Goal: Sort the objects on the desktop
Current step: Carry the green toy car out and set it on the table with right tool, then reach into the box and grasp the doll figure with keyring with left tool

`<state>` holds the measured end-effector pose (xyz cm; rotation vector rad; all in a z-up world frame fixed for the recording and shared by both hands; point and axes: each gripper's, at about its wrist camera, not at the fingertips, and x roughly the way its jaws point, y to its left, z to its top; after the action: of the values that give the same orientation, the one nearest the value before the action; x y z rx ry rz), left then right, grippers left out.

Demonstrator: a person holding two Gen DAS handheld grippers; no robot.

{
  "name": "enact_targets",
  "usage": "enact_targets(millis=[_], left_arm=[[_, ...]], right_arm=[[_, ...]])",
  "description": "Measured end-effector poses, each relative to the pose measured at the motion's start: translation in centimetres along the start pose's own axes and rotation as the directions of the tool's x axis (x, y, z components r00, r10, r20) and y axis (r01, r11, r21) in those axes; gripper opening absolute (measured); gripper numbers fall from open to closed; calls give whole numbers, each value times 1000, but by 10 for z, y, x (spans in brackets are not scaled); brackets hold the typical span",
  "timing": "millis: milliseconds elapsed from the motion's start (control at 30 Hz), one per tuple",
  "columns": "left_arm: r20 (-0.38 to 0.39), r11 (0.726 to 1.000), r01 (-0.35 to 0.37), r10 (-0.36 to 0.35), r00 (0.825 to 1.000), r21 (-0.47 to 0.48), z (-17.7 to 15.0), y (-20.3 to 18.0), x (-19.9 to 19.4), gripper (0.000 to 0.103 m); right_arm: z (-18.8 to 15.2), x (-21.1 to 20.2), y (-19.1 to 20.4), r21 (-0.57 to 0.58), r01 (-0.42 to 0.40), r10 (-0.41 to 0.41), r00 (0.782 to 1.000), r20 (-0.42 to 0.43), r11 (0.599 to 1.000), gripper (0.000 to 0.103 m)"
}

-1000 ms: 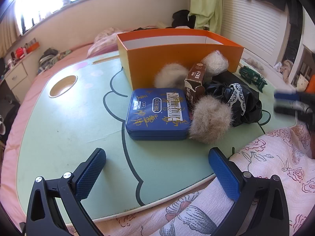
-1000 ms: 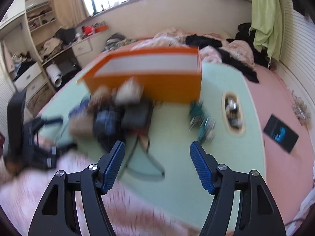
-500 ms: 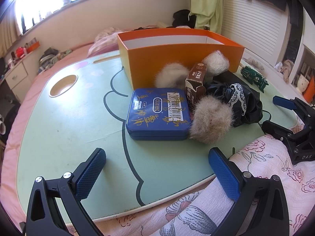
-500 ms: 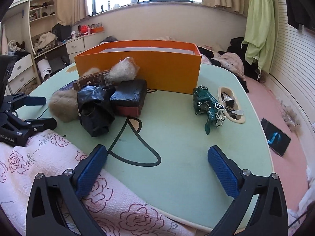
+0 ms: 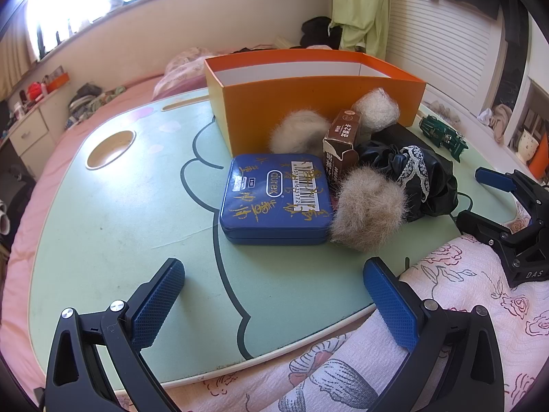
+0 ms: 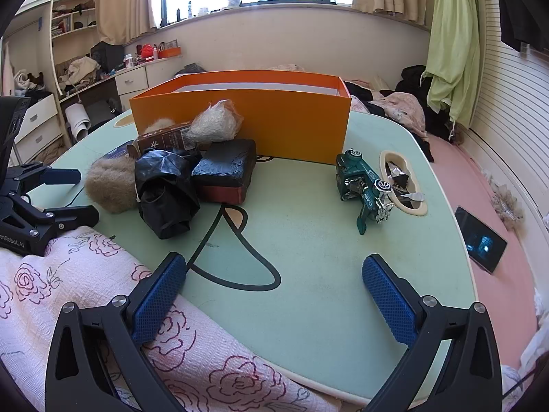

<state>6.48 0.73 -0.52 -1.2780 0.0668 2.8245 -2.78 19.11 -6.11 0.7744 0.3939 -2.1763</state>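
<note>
Two tools, both spread wide and empty. Left tool [image 5: 274, 295] sits low centre; blue tin [image 5: 276, 197] lies flat straight ahead, mid-frame on the worktop [image 5: 103, 219], before the orange box [image 5: 319, 92]. Right tool [image 6: 274, 292] is farther off.

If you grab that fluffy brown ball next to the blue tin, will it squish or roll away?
The fluffy brown ball looks like loose fur, so it would probably squash between the pads and weigh little. It sits slumped against the blue tin, so it seems unlikely to roll.
</note>
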Motion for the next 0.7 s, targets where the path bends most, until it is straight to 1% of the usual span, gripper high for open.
enact_targets(millis=[700], left_arm=[[1,1000,1,-1,1000,1,0,1,-1,103]], right_arm=[[-3,0,-1,-2,-2,2,1000,1,1000,102]])
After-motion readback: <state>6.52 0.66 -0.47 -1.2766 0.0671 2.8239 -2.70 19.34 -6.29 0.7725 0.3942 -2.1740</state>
